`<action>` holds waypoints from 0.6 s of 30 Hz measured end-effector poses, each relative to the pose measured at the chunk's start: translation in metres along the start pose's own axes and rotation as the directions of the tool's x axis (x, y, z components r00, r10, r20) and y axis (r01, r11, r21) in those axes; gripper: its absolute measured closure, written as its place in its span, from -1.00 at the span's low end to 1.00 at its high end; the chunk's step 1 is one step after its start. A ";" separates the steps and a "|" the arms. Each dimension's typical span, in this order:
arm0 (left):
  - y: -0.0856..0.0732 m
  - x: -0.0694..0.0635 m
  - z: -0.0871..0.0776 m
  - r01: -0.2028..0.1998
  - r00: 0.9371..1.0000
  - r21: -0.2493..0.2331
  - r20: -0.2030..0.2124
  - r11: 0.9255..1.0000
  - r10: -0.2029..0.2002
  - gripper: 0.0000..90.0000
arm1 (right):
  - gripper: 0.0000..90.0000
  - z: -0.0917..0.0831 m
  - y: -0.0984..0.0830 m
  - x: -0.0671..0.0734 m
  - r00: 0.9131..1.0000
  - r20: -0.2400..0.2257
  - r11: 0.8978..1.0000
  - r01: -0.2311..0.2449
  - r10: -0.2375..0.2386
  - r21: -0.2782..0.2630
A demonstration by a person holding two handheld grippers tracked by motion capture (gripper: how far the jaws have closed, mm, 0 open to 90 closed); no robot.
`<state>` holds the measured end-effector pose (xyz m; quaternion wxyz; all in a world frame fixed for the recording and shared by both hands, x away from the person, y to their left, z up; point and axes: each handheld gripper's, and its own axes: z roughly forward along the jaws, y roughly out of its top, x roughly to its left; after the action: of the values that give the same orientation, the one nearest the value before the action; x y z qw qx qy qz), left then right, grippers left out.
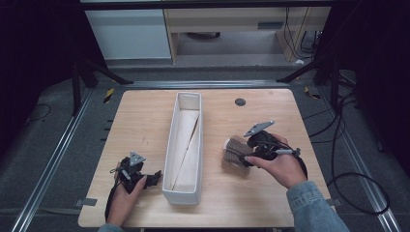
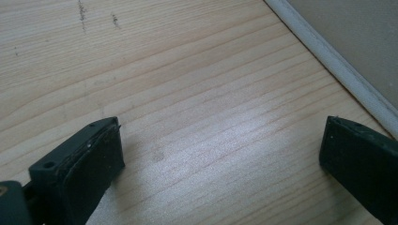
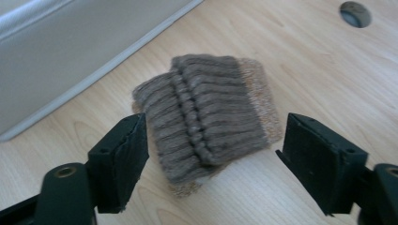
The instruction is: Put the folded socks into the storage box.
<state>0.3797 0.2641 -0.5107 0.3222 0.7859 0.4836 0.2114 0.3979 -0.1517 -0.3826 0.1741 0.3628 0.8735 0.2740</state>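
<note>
Looking along its spread jaws, the right gripper [image 3: 213,154] brackets a folded brown ribbed knitted cloth [image 3: 206,117]; overhead, the long white box [image 1: 185,145] holds a cream sheet [image 1: 186,145], and the left gripper [image 2: 220,159] gapes.

Ribbed knit cloth [image 3: 206,122]; matt wood table [image 1: 270,203]; smooth white bin [image 1: 186,195].

Folded knit cloth [image 3: 206,117]: grey-brown with raised lengthwise ribs, over a lighter tan, fuzzy layer at the edges. Table [image 1: 270,203]: pale wood with fine straight grain, a few faint dark specks, one small round dark grey plug [image 1: 240,102]; long bin [image 1: 182,193]: white walls, cream inside. Right hand-held gripper [image 3: 213,157] and left hand-held gripper [image 2: 220,154]: matt black jaws; sleeve [image 1: 314,210]: faded blue denim.
</note>
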 end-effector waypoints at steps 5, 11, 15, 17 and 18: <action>0.000 -0.001 0.000 0.004 1.000 -0.001 -0.006 1.000 -0.004 -1.00 | -0.61 0.003 0.005 0.006 1.000 -0.015 1.000 0.013 -0.013 -0.005; 0.000 -0.001 -0.001 0.006 1.000 0.000 -0.009 1.000 -0.006 -1.00 | -0.63 0.011 0.013 0.010 0.999 -0.029 0.999 0.043 -0.043 -0.005; 0.000 -0.001 0.000 0.005 1.000 0.001 -0.008 1.000 -0.005 -1.00 | -0.53 0.016 0.014 0.008 0.998 -0.039 0.998 0.056 -0.055 0.007; 0.000 -0.001 -0.001 0.002 1.000 0.003 -0.007 1.000 -0.002 -1.00 | -0.51 0.019 0.015 0.008 0.996 -0.058 0.998 0.061 -0.061 0.008; 0.000 -0.001 0.000 0.002 1.000 0.002 -0.007 1.000 -0.002 -1.00 | -0.51 0.019 0.015 0.008 0.996 -0.058 0.998 0.061 -0.061 0.008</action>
<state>0.3789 0.2635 -0.5106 0.3199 0.7851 0.4857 0.2132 0.4105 -0.1307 -0.3894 0.1552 0.3288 0.8900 0.2750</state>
